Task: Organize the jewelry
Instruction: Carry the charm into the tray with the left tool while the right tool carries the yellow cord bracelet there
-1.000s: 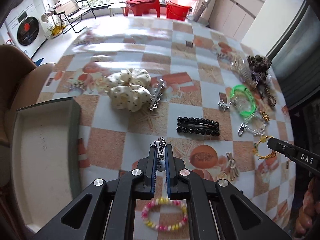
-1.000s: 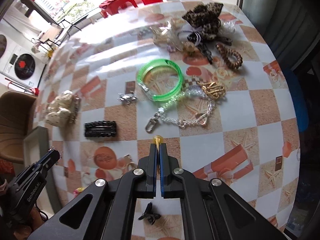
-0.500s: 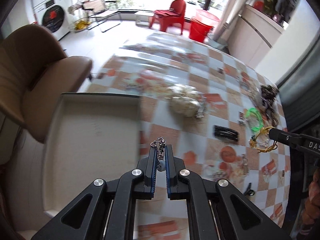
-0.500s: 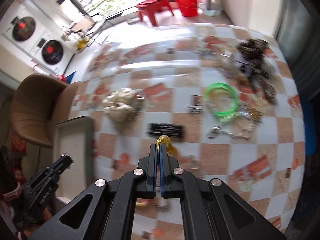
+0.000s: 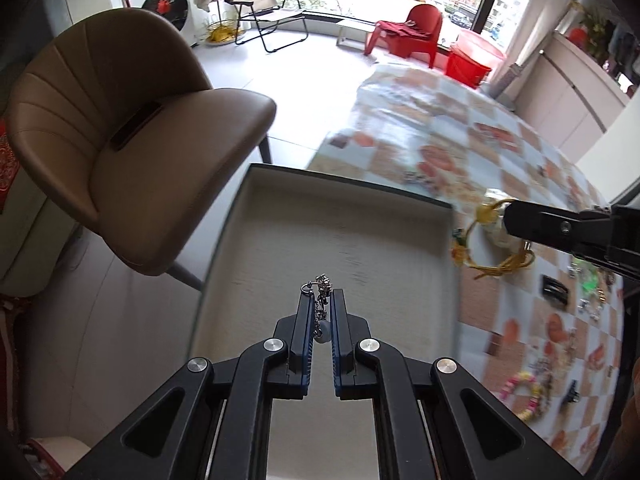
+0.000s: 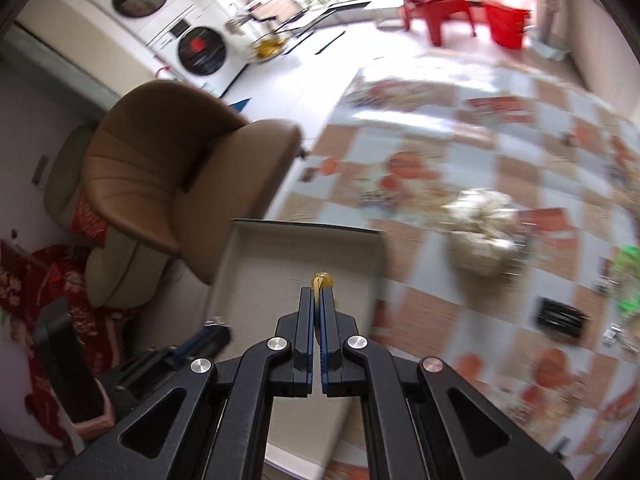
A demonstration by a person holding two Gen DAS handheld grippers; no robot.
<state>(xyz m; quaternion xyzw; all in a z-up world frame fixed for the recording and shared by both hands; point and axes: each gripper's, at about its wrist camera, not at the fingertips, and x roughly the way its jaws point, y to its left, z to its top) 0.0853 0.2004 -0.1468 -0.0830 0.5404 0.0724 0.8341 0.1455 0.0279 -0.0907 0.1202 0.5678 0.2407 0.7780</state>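
My left gripper (image 5: 320, 294) is shut on a silver chain with a pale bead (image 5: 321, 312) and hangs above the beige tray (image 5: 340, 240) at the table's left edge. My right gripper (image 6: 318, 294) is shut on a yellow cord bracelet (image 6: 323, 280), over the tray's right part (image 6: 280, 264). In the left wrist view the right gripper (image 5: 505, 216) comes in from the right with the yellow bracelet (image 5: 486, 252) dangling just past the tray's right rim. The tray looks empty.
A brown chair (image 5: 120, 128) stands left of the tray. On the checkered tablecloth (image 6: 500, 152) lie a cream scrunchie (image 6: 484, 216), a black hair clip (image 6: 560, 316), a green bangle (image 6: 628, 276) and a pastel bead bracelet (image 5: 524, 396).
Both grippers have swung left, from over the jewelry on the cloth to over the tray, each still holding its piece.
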